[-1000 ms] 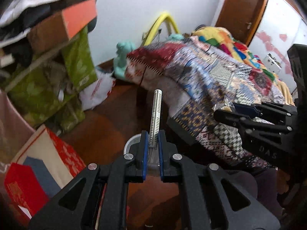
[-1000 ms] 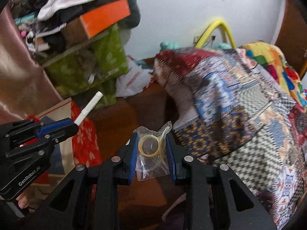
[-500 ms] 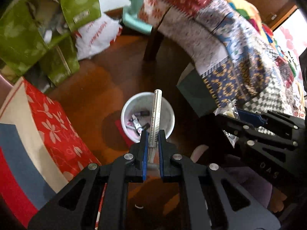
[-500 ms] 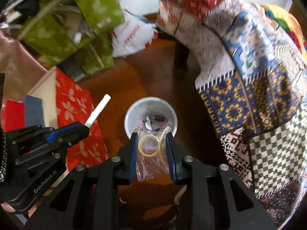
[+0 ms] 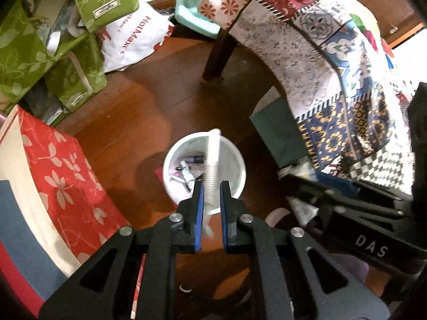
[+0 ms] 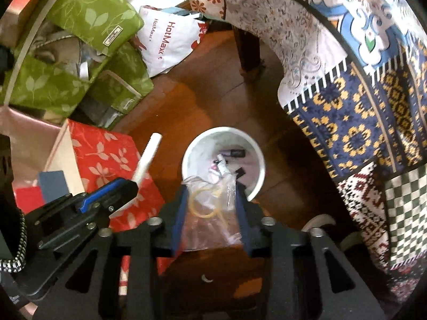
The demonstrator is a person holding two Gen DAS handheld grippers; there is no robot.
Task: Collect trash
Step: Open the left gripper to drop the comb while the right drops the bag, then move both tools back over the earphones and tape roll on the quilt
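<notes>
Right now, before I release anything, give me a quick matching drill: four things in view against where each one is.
Things:
1. white ridged stick
2. clear plastic bag
3. white bin
4. red floral box

Places:
A. on the wood floor, trash inside
B. between the right gripper fingers
C. left of the bin
D. between the left gripper fingers

Pairs: 1-D, 2-B, 3-A, 4-C

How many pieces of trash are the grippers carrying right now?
2. A white ridged strip sits between the left gripper fingers, and a clear plastic bag between the right gripper fingers, both above the white trash bin.
</notes>
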